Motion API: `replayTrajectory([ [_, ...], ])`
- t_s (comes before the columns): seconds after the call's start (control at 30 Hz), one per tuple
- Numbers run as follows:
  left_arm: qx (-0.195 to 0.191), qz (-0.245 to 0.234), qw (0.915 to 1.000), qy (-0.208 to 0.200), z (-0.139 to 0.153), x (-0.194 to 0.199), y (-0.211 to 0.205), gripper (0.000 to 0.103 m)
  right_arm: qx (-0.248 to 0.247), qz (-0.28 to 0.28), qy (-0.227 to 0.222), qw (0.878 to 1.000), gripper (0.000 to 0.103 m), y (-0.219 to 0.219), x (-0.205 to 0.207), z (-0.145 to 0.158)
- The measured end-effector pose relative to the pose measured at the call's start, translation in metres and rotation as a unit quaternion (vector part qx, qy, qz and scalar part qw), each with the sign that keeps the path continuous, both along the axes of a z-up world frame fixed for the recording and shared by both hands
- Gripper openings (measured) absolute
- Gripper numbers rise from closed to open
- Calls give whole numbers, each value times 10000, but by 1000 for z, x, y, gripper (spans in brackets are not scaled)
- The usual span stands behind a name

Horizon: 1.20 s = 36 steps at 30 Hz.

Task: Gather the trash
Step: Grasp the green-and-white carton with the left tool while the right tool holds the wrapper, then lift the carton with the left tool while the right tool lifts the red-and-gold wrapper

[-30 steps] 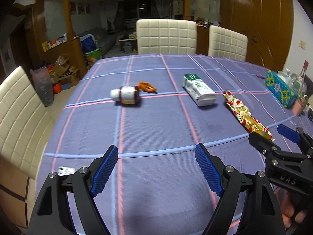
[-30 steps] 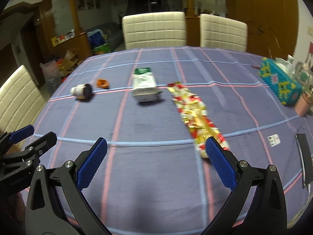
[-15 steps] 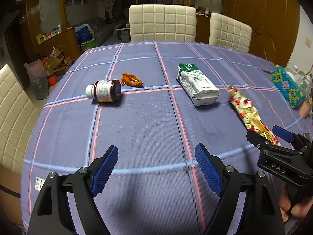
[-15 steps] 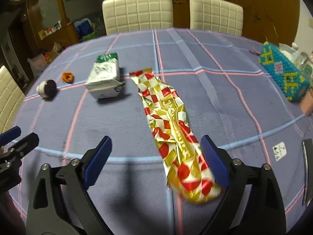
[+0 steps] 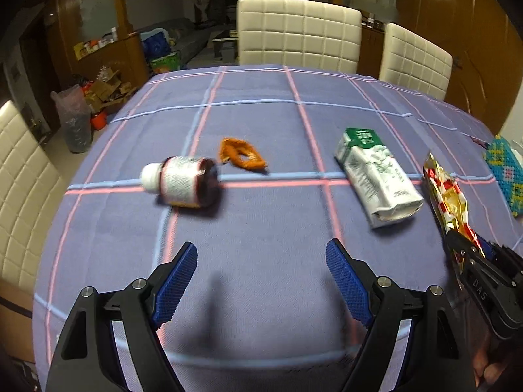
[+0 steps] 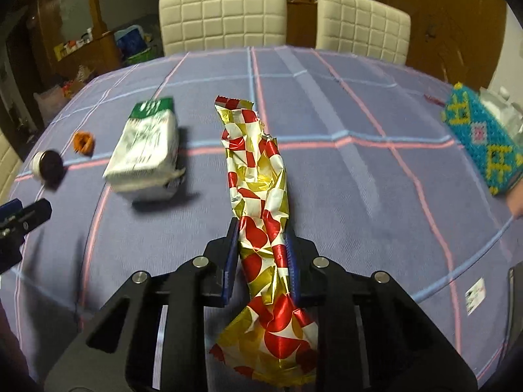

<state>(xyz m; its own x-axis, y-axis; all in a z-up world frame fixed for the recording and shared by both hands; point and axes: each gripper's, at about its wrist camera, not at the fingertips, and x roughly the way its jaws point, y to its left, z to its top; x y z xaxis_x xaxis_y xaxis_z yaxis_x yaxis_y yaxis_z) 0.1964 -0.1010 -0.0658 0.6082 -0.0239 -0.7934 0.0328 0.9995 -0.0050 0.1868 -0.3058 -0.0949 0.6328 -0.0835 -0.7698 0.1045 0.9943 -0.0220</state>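
Observation:
A long red, gold and white foil wrapper (image 6: 258, 176) lies on the purple checked tablecloth (image 6: 359, 170). My right gripper (image 6: 261, 232) is closing on its near part, and both blue pads press the foil. In the left wrist view the same wrapper (image 5: 446, 192) lies at the right with the right gripper (image 5: 470, 251) on it. My left gripper (image 5: 261, 271) hangs open above bare cloth. Beyond it lie a brown bottle with a white cap (image 5: 183, 181), an orange crumpled wrapper (image 5: 240, 156) and a white and green carton (image 5: 376, 176).
Two cream padded chairs (image 5: 299, 32) stand at the table's far side, another (image 5: 19, 189) at the left. A turquoise patterned tissue box (image 6: 480, 137) sits at the right edge. A small white card (image 6: 475, 295) and a dark flat object (image 6: 514, 290) lie near right.
The right gripper moved forward over the foil wrapper and its jaws went from wide open to closed on it. The left gripper moved forward toward the bottle, still open.

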Motion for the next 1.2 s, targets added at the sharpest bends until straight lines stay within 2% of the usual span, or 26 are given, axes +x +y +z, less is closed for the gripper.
replayTrajectory([
  [0.17,-154,-476,9987,43,1,15,-33,79,-133,-188,-126,9997,25,-8,8,12],
  [0.33,-222,-867,9960,11,6,25,-69,79,3,-238,-73,9997,26,-19,16,12],
  [0.43,-131,-1019,9947,34,4,32,-89,79,78,-261,-35,9996,26,-25,15,9],
  [0.6,249,-1008,9946,52,-8,46,-110,79,191,-226,20,9996,26,-31,17,4],
  [0.77,52,-868,9961,173,-18,51,-107,79,185,-54,81,9998,26,-24,19,-2],
  [0.97,120,-888,9958,164,-24,54,-107,79,169,68,142,9997,26,-17,21,-7],
  [1.07,70,-937,9954,167,-25,54,-108,69,169,90,128,9997,26,-15,21,-8],
  [1.13,86,-980,9949,218,-27,53,-109,54,168,92,121,9997,26,-15,20,-8],
  [1.2,63,-970,9950,212,-26,53,-108,54,192,97,127,9997,26,-15,20,-8],
])
